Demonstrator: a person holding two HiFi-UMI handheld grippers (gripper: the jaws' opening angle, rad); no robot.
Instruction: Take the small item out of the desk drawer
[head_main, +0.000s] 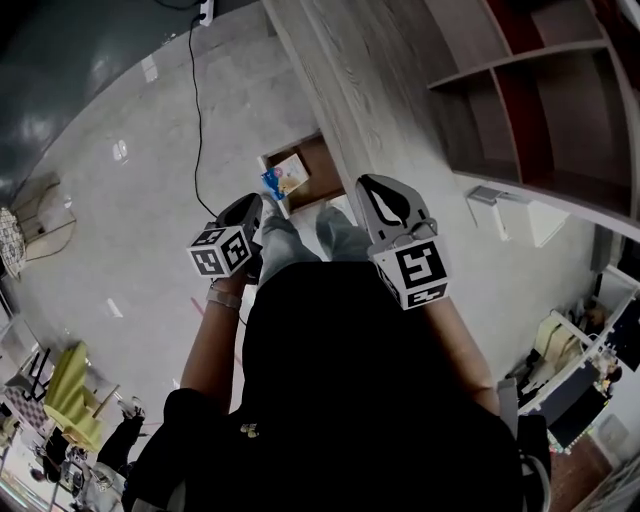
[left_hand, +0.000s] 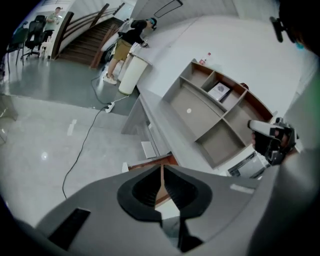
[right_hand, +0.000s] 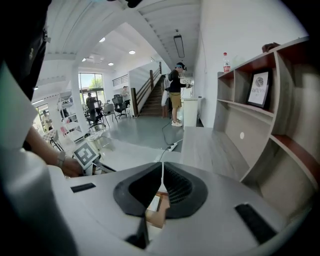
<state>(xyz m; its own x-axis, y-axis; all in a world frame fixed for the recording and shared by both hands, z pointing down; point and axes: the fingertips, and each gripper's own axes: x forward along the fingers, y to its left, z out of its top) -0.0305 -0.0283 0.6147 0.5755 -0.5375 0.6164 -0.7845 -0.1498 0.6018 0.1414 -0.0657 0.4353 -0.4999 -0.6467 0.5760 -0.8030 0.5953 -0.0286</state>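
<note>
Left claw (head_main: 256, 207), right claw (head_main: 372, 186) closed, empty | small item (head_main: 290, 176) in drawer (head_main: 322, 168), 1 o'clock from left claw | seemed light, flat: pinch edge

The open wooden drawer (head_main: 322, 168) projects from under the long grey wood-grain bench (head_main: 340, 90). Its outer part is open from above, while the bench edge roofs its inner part. Pale and blue flat items (head_main: 286, 177) fill the drawer's left part in the head view; the brown right part lies bare. The person's grey-trousered knees (head_main: 285, 240) stand just before the drawer front, narrowing the near approach. Left of the drawer the glossy grey floor (head_main: 120, 220) is free except for a thin black cable (head_main: 195, 110). A grey shelf unit with red-brown edges (head_main: 520, 90) blocks the bench's far side; the strip before it is bare.
</note>
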